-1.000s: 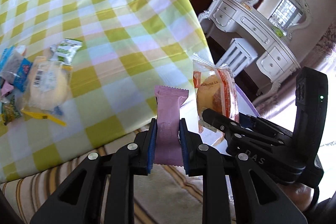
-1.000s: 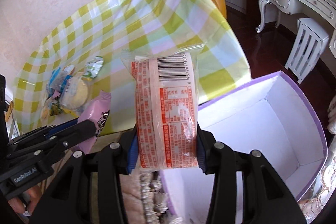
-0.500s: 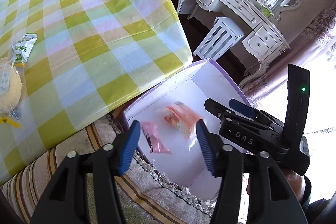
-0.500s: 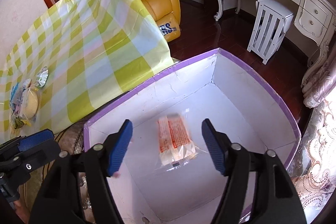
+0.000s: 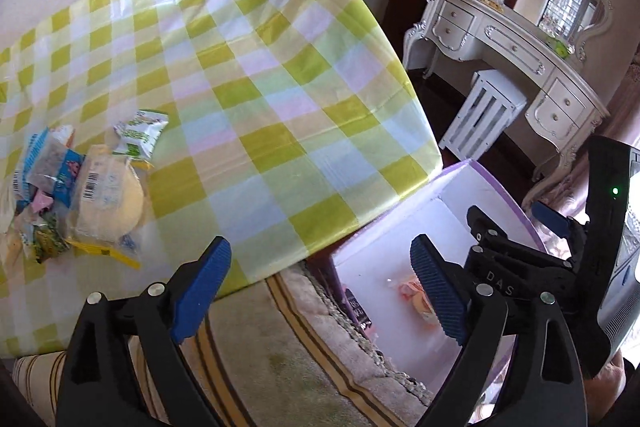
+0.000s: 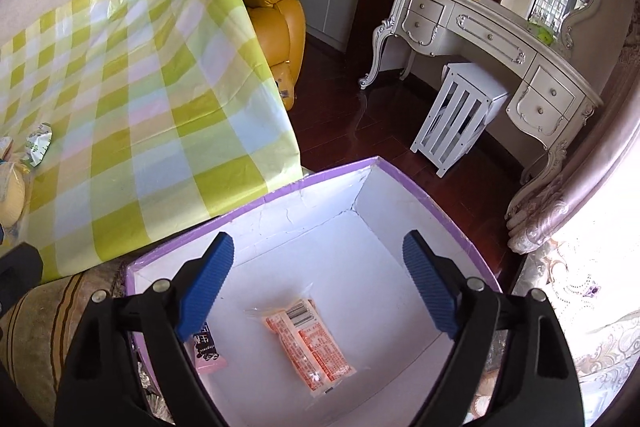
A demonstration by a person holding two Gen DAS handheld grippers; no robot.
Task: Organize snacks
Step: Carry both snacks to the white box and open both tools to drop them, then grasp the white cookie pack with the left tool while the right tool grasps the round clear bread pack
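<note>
Right wrist view: right gripper (image 6: 316,279) jaws opening, nothing held; orange snack pack (image 6: 310,341) lies mid-floor of purple box (image 6: 256,203).

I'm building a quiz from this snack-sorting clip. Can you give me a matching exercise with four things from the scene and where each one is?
Things:
1. orange snack pack
2. pink snack pack
3. green snack pack
4. white stool

Places:
A. on the dark wooden floor in front of the dressing table
B. on the checked tablecloth, beside the pile of snacks
C. flat in the middle of the purple box
D. at the box's near left side, partly hidden behind a finger of the right gripper

Pairs: 1-C, 2-D, 3-B, 4-A
</note>
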